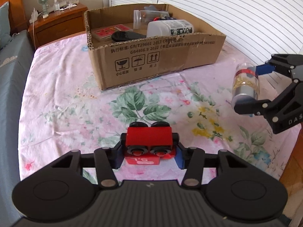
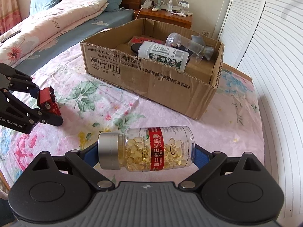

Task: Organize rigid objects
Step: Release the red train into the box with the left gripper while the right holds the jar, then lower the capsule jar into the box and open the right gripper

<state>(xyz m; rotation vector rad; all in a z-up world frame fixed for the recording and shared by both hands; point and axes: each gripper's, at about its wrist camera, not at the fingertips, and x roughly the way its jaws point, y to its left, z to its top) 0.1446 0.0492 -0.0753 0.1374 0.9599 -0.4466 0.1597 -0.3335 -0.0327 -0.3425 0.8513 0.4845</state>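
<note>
The left gripper has its jaws drawn close together and clamped on a small red wooden toy train car with black wheels. The car lies crosswise between the jaws, its long axis running from one blue pad to the other, wheels facing forward and up, and it sits low over the pink floral bedsheet.

The right gripper has its jaws standing wide, yet they are not empty. They grip a clear plastic bottle of yellow soft capsules with a silver cap and red label end to end, one pad at the cap and the other at the base. The bottle's long axis also runs straight across the jaws, cap toward the left gripper, and from the left wrist view it appears lifted clear of the sheet.

Ahead of both sets of jaws stands the open brown cardboard box, already holding a white bottle with a flowered label, a clear plastic jar and other small items. It lies forward and a little to the right of the left jaws, and forward and slightly left of the right jaws. Neither gripper looks clearly closer. Both objects probably need carrying forward over the box's near wall, so lift matters more than reach.
</note>
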